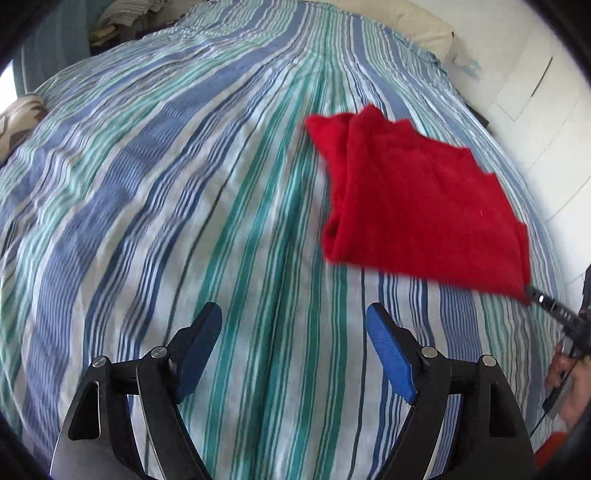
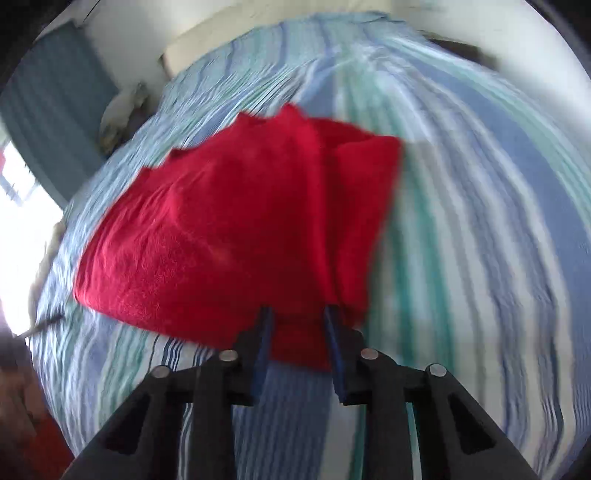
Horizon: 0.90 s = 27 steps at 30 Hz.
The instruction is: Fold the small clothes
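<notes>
A small red knitted garment lies folded on the striped bed, its near right corner lifted. My right gripper is shut on that near edge of the red garment, with cloth bunched between its blue pads. In the left wrist view the right gripper reaches in from the right edge and pinches the corner. My left gripper is open and empty, hovering over bare bedspread to the left of the garment and nearer than it.
The bed is covered by a blue, green and white striped spread. A cream pillow lies at the far end, a patterned cushion at the left edge. White wall runs along the right side.
</notes>
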Each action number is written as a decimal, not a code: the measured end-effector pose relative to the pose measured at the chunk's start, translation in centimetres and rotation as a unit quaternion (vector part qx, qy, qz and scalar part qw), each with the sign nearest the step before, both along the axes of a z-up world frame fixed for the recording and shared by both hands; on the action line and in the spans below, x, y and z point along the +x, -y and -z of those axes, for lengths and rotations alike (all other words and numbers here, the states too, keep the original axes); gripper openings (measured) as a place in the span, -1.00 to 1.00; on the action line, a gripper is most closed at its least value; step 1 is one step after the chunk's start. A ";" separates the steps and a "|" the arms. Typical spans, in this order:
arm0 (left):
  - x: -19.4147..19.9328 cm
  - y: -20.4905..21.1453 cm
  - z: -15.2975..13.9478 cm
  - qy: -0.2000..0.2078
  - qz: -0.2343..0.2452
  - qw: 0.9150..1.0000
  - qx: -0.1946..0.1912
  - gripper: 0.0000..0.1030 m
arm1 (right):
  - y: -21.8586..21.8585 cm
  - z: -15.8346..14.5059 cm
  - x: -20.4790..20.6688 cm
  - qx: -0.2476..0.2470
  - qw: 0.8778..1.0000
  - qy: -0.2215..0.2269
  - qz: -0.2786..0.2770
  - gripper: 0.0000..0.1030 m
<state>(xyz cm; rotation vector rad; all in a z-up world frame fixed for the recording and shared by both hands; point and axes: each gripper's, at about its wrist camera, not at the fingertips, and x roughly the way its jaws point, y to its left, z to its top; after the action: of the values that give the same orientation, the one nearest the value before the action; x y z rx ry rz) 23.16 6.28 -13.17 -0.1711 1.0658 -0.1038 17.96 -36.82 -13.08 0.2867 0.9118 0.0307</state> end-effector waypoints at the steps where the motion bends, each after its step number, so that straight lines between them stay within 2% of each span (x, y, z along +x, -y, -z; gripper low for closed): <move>1: -1.7 0.5 0.2 -0.002 0.005 1.000 0.006 0.63 | -0.4 -0.8 -1.4 -0.022 1.000 0.004 0.019 -0.30; 4: -5.0 2.3 0.6 -0.001 0.017 1.000 0.017 0.77 | -2.7 -2.2 -5.5 -0.022 0.999 0.029 0.004 -0.21; 6: -6.3 3.2 1.0 -0.005 0.015 1.000 0.017 0.77 | -4.4 -2.1 -8.2 -0.027 0.999 0.026 -0.003 -0.20; 10: -7.9 4.2 1.2 0.002 0.021 0.999 0.042 0.77 | -5.9 -0.6 -11.5 -0.019 1.000 0.013 0.008 -0.19; 13: -8.6 4.6 1.0 0.008 0.032 0.998 0.061 0.78 | -6.6 1.2 -13.5 -0.008 1.000 0.007 0.025 0.03; 19: -9.1 5.2 1.6 0.015 0.043 0.995 0.093 0.79 | -7.9 2.3 -13.9 -0.045 0.999 0.011 0.016 0.35; 27: -9.4 5.1 1.7 0.012 0.046 0.994 0.095 0.81 | -8.7 3.2 -14.5 -0.072 0.997 0.027 0.007 0.44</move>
<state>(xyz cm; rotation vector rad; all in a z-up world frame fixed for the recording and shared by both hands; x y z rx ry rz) 13.80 1.13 -14.82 0.0507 1.0533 -0.0861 3.47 -28.16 -16.24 0.1569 0.8533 -0.0393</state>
